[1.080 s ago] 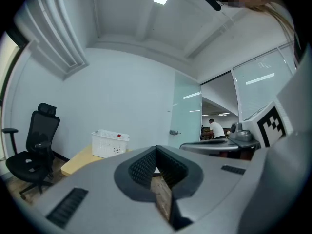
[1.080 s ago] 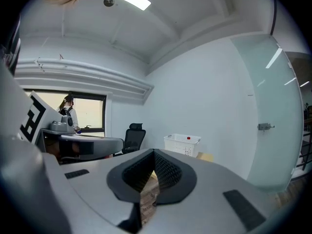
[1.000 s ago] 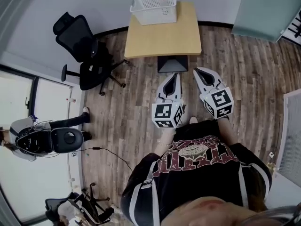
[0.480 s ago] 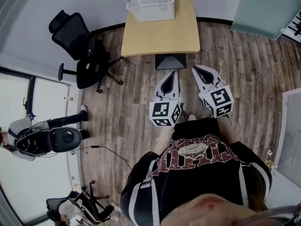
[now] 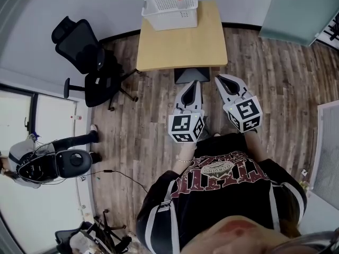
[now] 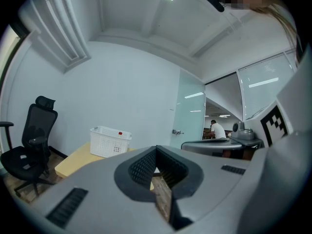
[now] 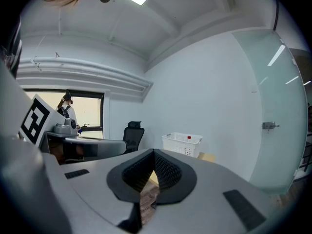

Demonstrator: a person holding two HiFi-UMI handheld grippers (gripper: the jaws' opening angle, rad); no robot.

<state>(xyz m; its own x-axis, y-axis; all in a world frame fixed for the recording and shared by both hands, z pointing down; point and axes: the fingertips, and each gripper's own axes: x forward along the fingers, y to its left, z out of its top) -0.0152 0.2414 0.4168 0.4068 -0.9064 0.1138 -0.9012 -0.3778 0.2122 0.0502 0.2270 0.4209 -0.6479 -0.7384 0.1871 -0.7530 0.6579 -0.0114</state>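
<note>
The white basket point(image 5: 170, 7) is a perforated plastic tub with a small red spot on it; it stands at the far edge of a light wooden table point(image 5: 183, 46), against the wall. Both grippers are well short of it, held out side by side at the person's front over the plank floor point(image 5: 143, 120) and pointing toward the table. The left gripper point(image 5: 194, 82) has its jaws pressed together tip to tip, nothing between them — the right gripper point(image 5: 218, 78) is the same, closed and empty. A black office chair point(image 5: 85, 52) stands left of the table.
</note>
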